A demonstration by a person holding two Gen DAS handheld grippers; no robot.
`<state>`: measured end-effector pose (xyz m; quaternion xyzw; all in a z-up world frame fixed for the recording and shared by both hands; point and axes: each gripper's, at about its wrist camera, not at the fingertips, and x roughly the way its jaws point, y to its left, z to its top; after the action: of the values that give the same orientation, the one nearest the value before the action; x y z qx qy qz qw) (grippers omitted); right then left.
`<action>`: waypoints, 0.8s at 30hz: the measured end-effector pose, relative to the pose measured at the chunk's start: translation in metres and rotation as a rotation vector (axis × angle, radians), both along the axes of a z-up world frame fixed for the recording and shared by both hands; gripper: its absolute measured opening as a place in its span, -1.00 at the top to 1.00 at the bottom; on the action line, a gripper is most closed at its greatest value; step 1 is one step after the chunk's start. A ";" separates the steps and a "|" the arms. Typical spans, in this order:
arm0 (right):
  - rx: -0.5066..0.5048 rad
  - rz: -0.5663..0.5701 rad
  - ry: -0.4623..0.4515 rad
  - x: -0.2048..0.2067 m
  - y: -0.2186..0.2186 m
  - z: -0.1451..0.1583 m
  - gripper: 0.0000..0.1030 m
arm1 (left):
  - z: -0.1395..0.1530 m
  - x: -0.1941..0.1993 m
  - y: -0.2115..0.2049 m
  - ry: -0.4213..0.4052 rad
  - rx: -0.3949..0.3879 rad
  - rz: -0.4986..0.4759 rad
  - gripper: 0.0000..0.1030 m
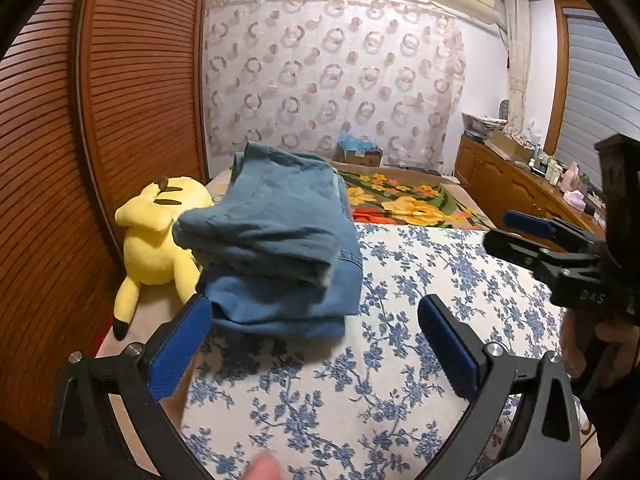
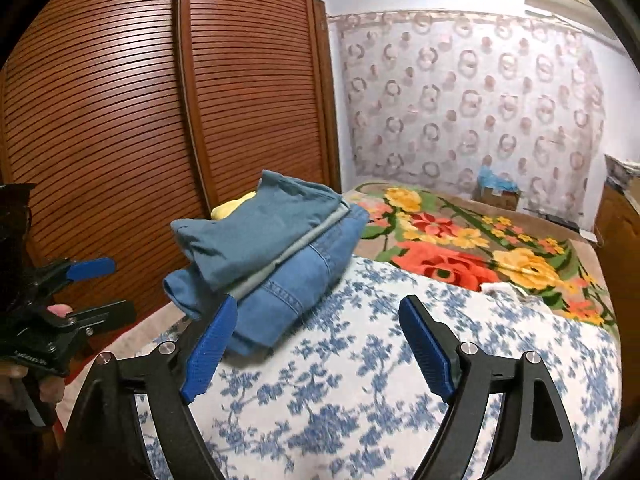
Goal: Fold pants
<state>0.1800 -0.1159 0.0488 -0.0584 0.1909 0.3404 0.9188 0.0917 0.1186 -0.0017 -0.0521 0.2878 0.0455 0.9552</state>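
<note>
Folded denim pants [image 1: 276,240] sit stacked on my floral bedspread [image 1: 400,320]; left gripper [image 1: 316,320] and right gripper [image 2: 320,320] gape empty, "DAS" legible.

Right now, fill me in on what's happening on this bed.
A person holds a two-finger tool in each hand above a bed with a blue-and-white floral cover. The folded blue denim pants lie in a stack on it, next to a yellow plush toy. The left tool and the right tool are both open and grip nothing, each pointed toward the stack. Judging by the neat pile, the folding looks finished.
</note>
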 end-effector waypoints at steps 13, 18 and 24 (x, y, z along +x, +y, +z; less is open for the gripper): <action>0.021 -0.123 0.026 -0.063 -0.038 -0.012 -0.74 | -0.010 -0.012 -0.048 0.021 0.002 -0.103 -1.00; 0.012 -0.205 0.039 -0.085 -0.055 -0.014 -0.75 | -0.011 -0.018 -0.070 0.020 0.010 -0.137 -1.00; 0.015 -0.285 0.046 -0.114 -0.072 -0.016 -0.75 | -0.016 -0.024 -0.097 0.028 0.014 -0.181 -1.00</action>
<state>0.0656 -0.1883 0.0328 -0.0158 0.2158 0.2092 0.9536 0.0679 0.0213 -0.0174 -0.0188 0.3046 -0.0385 0.9515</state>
